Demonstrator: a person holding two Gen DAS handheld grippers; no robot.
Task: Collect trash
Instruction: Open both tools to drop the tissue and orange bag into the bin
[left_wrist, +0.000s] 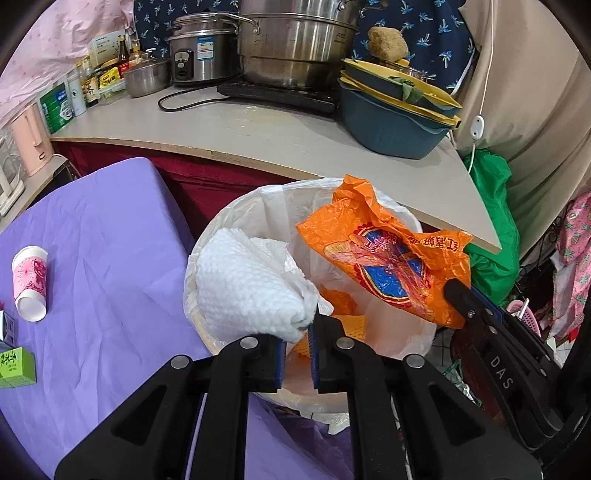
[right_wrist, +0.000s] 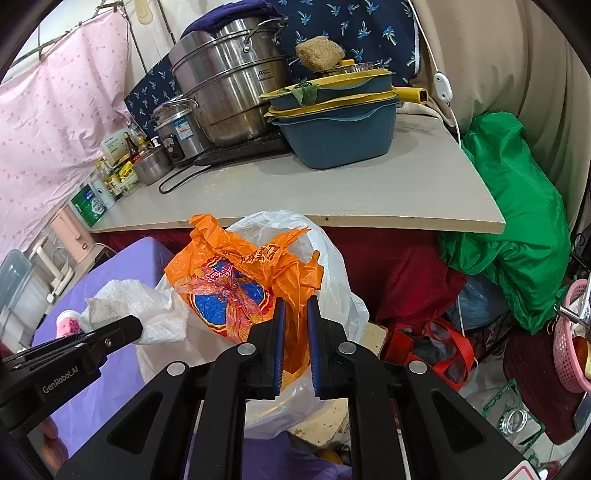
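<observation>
Holding a crumpled white paper towel (left_wrist: 251, 284) in my left gripper (left_wrist: 297, 354), fingers clenched on its lower corner right over the trash bin (left_wrist: 207, 332). Towel is quilted, bunched into a loose wad, with most of it draped over the bin's left rim; in the right wrist view it looks slightly greyish on one fold (right_wrist: 129, 310).

My right gripper (right_wrist: 295, 347) is clamped on an orange plastic bag (right_wrist: 240, 280), the film pinched between the blue pads (narrow gap, bag material filling it). The bag is wrinkled and printed with a blue oval, a red dragonfly-like graphic and red characters. It hangs above the right half of the bin opening, touching the white liner (left_wrist: 273, 206). More orange scraps (left_wrist: 340, 306) already sit at the bottom of the bin.

The bin is round and pale, standing between the purple-covered table (left_wrist: 110, 229) and the beige counter (left_wrist: 295, 144), just beside both.

On the purple cloth, well apart from the bin: a pink-patterned paper cup (left_wrist: 29, 282) lying on its side, and a green carton (left_wrist: 14, 363) at the left edge.

On the counter: steel pots (left_wrist: 295, 44), a rice cooker (left_wrist: 201, 59), stacked blue-and-yellow basins (left_wrist: 395, 114).
</observation>
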